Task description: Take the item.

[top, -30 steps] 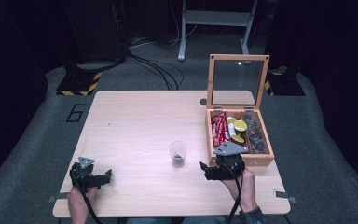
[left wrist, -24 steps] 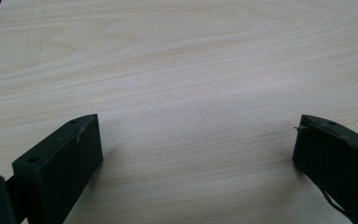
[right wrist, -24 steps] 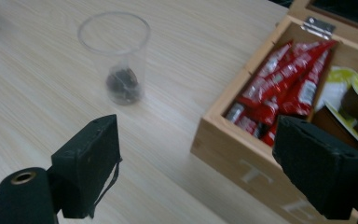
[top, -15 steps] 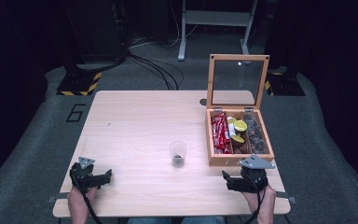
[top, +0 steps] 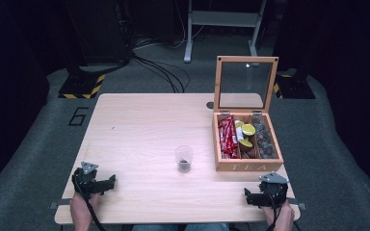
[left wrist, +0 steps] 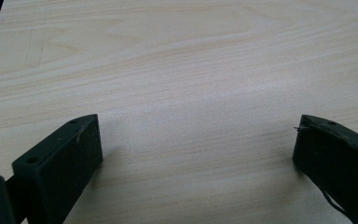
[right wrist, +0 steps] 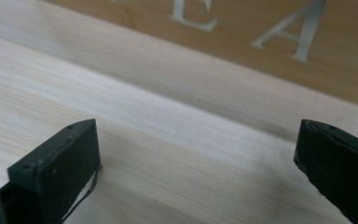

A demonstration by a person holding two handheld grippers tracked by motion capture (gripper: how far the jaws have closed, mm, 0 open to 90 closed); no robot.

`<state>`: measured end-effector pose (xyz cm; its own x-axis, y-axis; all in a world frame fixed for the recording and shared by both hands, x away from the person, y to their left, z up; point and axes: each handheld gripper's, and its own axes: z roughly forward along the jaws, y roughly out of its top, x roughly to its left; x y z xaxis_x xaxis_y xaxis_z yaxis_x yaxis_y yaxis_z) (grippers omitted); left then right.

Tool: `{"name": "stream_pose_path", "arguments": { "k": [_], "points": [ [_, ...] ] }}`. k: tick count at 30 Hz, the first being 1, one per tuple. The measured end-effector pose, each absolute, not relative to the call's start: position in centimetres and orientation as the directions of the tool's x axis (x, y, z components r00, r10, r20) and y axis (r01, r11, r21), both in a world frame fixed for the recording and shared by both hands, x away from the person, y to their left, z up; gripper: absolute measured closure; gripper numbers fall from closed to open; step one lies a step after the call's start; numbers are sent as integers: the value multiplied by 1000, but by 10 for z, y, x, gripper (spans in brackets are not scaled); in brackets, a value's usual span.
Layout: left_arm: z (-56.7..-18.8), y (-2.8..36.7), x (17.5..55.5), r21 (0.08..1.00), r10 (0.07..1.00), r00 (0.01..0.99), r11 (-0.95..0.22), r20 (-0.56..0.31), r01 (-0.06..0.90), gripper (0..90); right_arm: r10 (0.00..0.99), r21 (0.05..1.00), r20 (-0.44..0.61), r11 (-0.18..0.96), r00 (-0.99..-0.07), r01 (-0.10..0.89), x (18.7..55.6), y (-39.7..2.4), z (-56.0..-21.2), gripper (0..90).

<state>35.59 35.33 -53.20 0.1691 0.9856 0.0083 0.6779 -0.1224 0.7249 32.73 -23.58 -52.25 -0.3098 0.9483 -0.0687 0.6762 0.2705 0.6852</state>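
Both tongs gape wide and empty: left tongs (top: 107, 182) at the table's (top: 139, 125) near-left corner, right tongs (top: 250, 196) near-right, beside the tea box (top: 248, 166). A careless swing could topple the mid-table cup (top: 183, 159).

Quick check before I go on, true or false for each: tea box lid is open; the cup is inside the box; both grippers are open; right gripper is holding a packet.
1. The tea box lid stands open: true.
2. The cup sits inside the box: false, it stands on the table, left of the box.
3. Left gripper and right gripper are open: true.
4. The right gripper holds a red packet: false, it is empty; the red packets lie in the box.
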Motion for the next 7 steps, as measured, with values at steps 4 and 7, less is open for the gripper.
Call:
{"name": "stream_pose_path", "arguments": {
  "k": [4, 7],
  "points": [
    [-532, 354, 356, 726, 986, 167, -118, 4, 678, 11, 952, 708, 2, 215, -307, 672, 326, -248, -530, 0],
    [-532, 354, 356, 725, 986, 168, -118, 3, 679, 10, 946, 723, -3, 226, -324, 652, 326, -249, -531, 0]
  ]
}}
